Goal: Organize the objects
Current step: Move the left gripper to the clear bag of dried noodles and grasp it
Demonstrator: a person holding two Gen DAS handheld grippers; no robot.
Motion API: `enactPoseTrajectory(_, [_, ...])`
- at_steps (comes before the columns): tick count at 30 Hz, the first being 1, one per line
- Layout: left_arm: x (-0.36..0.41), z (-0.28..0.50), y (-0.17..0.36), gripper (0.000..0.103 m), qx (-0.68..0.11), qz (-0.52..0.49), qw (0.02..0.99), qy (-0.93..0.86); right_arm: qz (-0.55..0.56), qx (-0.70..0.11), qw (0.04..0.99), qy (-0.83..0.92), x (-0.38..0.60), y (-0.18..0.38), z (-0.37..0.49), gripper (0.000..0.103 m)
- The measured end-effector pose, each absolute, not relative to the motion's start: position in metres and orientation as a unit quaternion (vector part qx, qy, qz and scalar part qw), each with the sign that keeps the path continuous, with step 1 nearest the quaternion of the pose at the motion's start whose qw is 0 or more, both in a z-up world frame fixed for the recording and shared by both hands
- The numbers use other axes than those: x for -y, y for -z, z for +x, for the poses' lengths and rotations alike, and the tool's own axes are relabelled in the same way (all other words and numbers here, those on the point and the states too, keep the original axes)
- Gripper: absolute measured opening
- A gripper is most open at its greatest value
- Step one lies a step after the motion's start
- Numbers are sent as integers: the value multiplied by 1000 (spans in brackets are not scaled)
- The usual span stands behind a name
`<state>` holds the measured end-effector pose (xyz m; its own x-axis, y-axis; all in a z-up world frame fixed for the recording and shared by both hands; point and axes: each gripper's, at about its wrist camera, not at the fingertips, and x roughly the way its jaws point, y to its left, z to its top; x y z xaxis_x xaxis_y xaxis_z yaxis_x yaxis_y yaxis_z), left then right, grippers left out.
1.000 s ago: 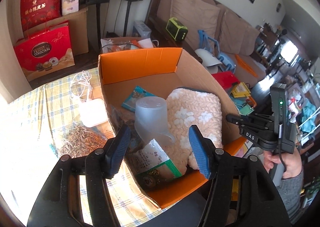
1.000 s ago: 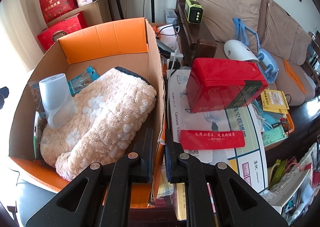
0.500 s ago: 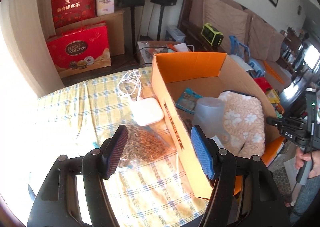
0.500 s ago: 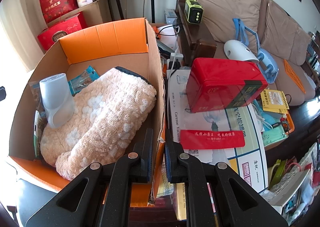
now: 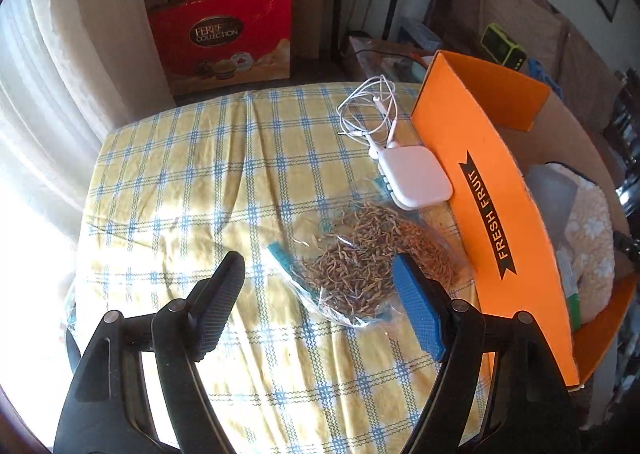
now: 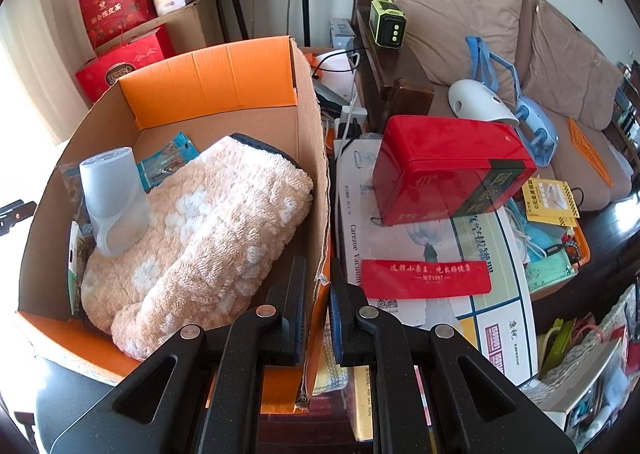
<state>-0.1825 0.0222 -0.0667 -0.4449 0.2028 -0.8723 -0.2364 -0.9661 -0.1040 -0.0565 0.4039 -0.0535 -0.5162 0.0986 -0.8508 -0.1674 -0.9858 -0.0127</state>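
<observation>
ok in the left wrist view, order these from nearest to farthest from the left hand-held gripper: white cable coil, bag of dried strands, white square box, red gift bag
From the left hand-held gripper, whose jaws are opening with nothing between them:
1. bag of dried strands, just ahead, by the right pad
2. white square box, beside the carton
3. white cable coil, behind it
4. red gift bag, on the floor beyond the table

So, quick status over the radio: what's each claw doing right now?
Left gripper jaws opening, empty, above bag of dried strands. Right gripper shut on cardboard box wall. White hub and cable beside bag.

beside orange box [image 5: 492, 190]: 1 clear bag of dried strands [image 5: 360, 266] | 1 white hub [image 5: 416, 176] | 1 white cable [image 5: 372, 110] | inside box: 1 frosted cup [image 6: 114, 200] | 1 fluffy mat [image 6: 204, 230]
</observation>
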Motion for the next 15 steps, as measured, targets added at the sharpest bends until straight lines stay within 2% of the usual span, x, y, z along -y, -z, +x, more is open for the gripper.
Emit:
enactPoseTrajectory(3, [-22,-178,73,74,9,-521,155,-839,-488,-35,77,-869,-403,55,-57,10])
enactPoseTrajectory(8, [-25,-182,86,74,-14,-532,118,-838,-488,-33,78,-869,-404,57,-56,10])
enactPoseTrajectory(13, [-15,-191,102,73,40,-559,125,-818,-489,-32,78,-869,-404,57,-56,10])
enactPoseTrajectory(15, [-15,-192,105,60,58,-567,141,-809,-489,-31,78,-868,-404,58,-56,10])
